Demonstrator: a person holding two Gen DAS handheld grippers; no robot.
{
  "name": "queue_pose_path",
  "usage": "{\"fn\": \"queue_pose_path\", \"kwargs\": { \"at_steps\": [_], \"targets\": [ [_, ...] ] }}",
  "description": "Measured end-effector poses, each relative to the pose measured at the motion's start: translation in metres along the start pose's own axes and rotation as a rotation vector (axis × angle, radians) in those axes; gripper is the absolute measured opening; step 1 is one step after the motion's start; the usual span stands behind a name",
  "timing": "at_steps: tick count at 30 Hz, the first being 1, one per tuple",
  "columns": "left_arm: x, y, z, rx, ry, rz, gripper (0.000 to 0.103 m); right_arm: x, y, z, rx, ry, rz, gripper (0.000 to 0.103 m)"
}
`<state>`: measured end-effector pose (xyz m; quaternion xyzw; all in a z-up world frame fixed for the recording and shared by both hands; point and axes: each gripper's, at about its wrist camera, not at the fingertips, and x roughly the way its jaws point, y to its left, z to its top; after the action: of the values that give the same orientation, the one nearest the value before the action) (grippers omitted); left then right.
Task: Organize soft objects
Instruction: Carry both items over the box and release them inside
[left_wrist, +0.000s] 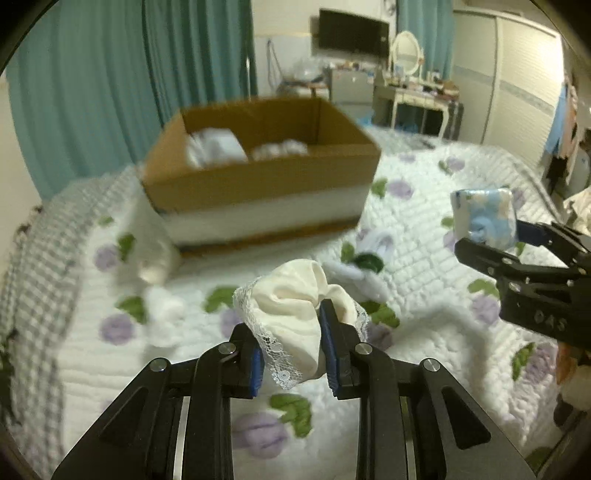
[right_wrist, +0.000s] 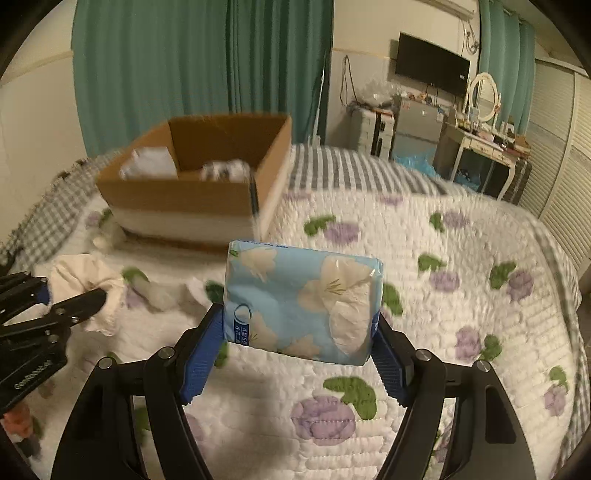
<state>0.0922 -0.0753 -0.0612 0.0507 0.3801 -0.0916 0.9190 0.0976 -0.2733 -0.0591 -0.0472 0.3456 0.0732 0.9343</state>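
Note:
My left gripper (left_wrist: 291, 332) is shut on a cream cloth with a lace edge (left_wrist: 291, 299), held just above the flowered bed quilt (left_wrist: 424, 221). Seen from the right wrist, that same cloth (right_wrist: 86, 278) hangs at the left in the left gripper (right_wrist: 79, 293). My right gripper (right_wrist: 299, 332) is shut on a blue flower-printed tissue pack (right_wrist: 301, 302), lifted off the quilt (right_wrist: 461, 240). From the left wrist the pack (left_wrist: 484, 216) shows at the right edge. An open cardboard box (left_wrist: 258, 170) (right_wrist: 195, 181) stands beyond both, with white soft items inside.
More white soft pieces (left_wrist: 162, 314) lie on the quilt near the box, among them one with a dark green patch (left_wrist: 365, 264). Teal curtains (right_wrist: 203, 66) hang behind the bed. A dressing table with a mirror (right_wrist: 484, 122) and a wall television (right_wrist: 432, 62) stand at the far right.

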Motion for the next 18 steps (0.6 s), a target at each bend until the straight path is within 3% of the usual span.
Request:
{"fn": "queue_pose_path", "kwargs": {
  "at_steps": [10, 14, 18],
  "targets": [
    [-0.086, 0.023, 0.061, 0.016, -0.209, 0.034, 0.025, -0.081, 0.031, 0.092, -0.048, -0.182, 0.046, 0.074],
    [-0.097, 0.032, 0.092, 0.031, -0.261, 0.057, 0.025, -0.080, 0.046, 0.132, -0.077, -0.224, 0.073, 0.074],
    [-0.085, 0.044, 0.124, 0.028, -0.280, 0.068, 0.025, -0.054, 0.057, 0.167, -0.092, -0.240, 0.095, 0.074]
  ]
}}
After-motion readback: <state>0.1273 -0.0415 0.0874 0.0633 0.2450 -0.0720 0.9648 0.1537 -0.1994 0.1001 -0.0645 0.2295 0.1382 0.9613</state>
